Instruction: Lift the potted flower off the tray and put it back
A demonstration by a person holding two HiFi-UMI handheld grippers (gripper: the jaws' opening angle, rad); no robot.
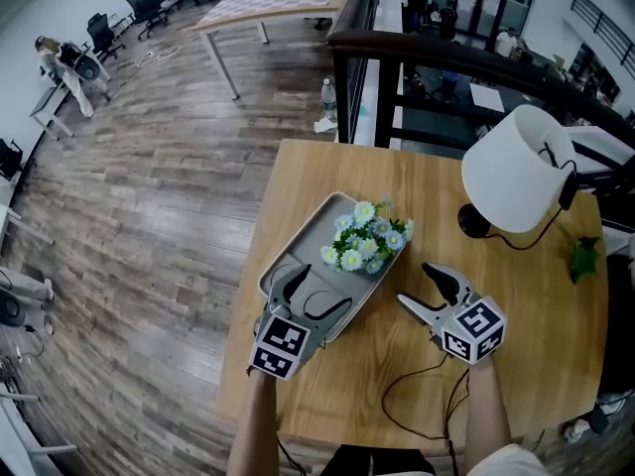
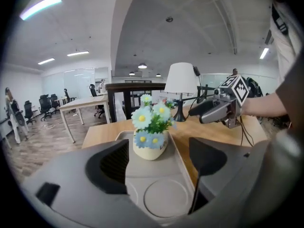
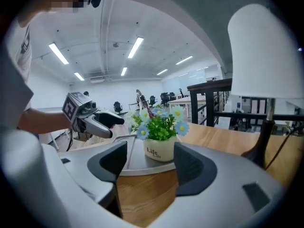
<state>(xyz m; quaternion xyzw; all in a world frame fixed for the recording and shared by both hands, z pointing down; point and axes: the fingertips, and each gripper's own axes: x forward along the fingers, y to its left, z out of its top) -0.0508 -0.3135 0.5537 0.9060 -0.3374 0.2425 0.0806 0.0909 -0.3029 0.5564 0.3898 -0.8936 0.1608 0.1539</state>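
The potted flower (image 1: 365,244), a cream pot with blue and white daisies, stands in the far end of the grey tray (image 1: 306,234) on the wooden table. My left gripper (image 1: 316,294) hovers over the tray's near end, open and holding nothing. In the left gripper view the pot (image 2: 150,139) stands ahead of the jaws on the tray (image 2: 159,194). My right gripper (image 1: 417,284) is open over the table, right of the tray. The right gripper view shows the pot (image 3: 160,148) beyond its empty jaws, apart from them, with the left gripper (image 3: 95,120) behind.
A black-stemmed lamp with a white shade (image 1: 516,172) stands at the table's far right. A green sprig (image 1: 583,258) lies near the right edge. A black cable (image 1: 417,385) trails across the near side. Beyond the table's far edge runs a dark railing (image 1: 397,48).
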